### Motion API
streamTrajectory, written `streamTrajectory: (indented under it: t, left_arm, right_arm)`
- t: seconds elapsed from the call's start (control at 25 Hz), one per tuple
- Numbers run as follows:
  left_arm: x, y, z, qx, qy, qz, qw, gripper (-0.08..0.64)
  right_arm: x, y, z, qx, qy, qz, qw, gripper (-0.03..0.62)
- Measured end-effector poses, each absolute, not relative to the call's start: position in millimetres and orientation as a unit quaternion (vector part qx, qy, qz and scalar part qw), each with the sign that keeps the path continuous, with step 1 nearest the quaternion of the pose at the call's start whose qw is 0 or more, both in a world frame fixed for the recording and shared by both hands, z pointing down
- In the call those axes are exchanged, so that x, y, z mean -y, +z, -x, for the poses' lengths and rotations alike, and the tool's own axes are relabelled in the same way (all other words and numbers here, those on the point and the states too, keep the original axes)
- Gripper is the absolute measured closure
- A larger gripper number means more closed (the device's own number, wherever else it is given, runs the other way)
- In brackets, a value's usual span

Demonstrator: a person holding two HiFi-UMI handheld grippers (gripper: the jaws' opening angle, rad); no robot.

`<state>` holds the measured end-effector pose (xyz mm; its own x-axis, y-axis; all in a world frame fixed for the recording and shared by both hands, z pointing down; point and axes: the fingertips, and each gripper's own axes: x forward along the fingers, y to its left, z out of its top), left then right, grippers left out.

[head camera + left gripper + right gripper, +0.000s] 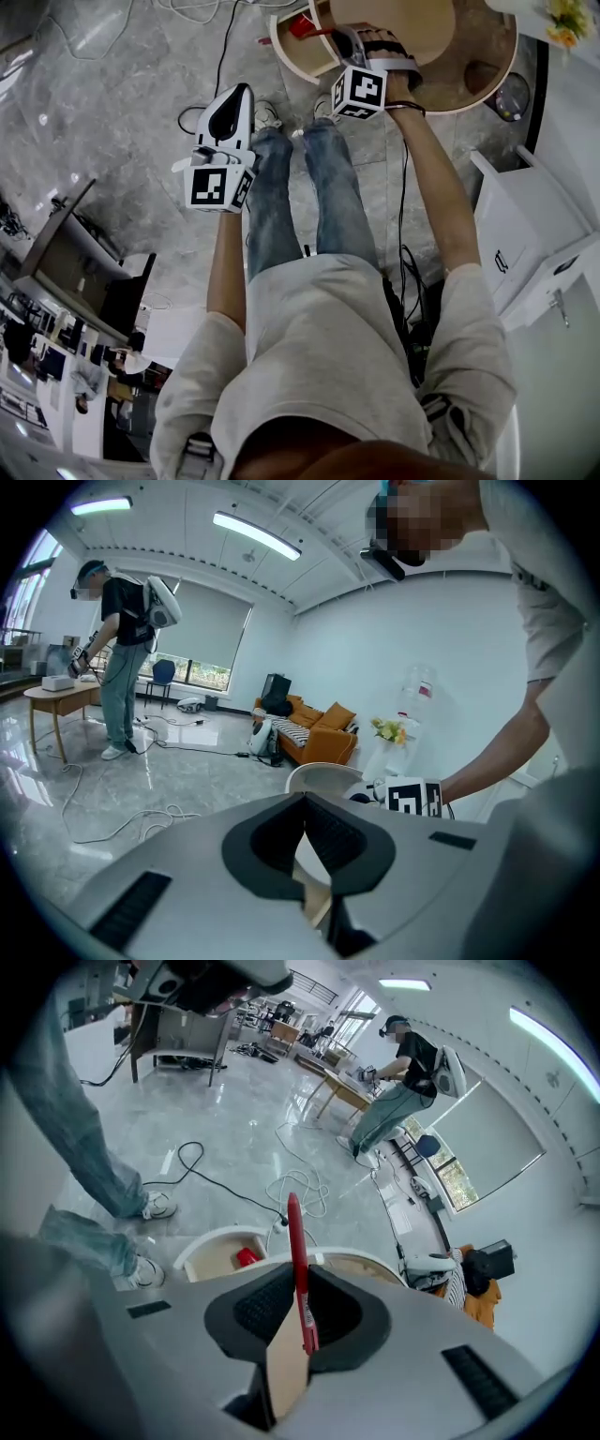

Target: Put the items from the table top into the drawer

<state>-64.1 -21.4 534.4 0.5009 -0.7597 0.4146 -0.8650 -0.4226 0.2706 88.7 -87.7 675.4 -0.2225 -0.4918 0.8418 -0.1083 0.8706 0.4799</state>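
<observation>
Marble floor [112, 94]; right gripper [298, 1283] clamps red pen [296, 1241], plainest in its view, left gripper [305, 803] closed

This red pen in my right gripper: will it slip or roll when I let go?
The red pen looks thin, stiff and light. The right gripper pinches only its lower part, so it may pivot. Its seemingly round barrel would probably roll once released into the drawer.

The left white-and-grey two-jaw gripper [242, 92] is pointing forward on a bent bare forearm [225, 272], its jaws meeting at the tips. The right white-and-grey two-jaw gripper [298, 1288], on an outstretched arm [438, 183], is tilting steeply down, clamping a slim red pen [296, 1241].
</observation>
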Motion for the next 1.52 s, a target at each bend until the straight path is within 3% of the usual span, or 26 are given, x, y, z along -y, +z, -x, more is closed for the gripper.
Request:
streamTrajectory:
  t: [0.64, 1.04, 1.52]
  left_arm:
    - [0.1, 567.2, 184.4, 0.53, 0.126, -0.8, 0.25, 0.545]
    - [22.1, 629.5, 180.0, 0.504, 0.14, -0.808, 0.272, 0.545]
    - [42.6, 739.9, 124.6, 0.456, 0.148, -0.827, 0.295, 0.545]
  right_arm:
    - [62.3, 710.6, 65.9, 0.798, -0.146, -0.152, 0.564, 0.526]
    - [28.2, 801.9, 47.9, 0.787, -0.057, -0.147, 0.596, 0.528]
    - [8.6, 922.9, -6.0, 0.76, 0.028, -0.17, 0.627, 0.526]
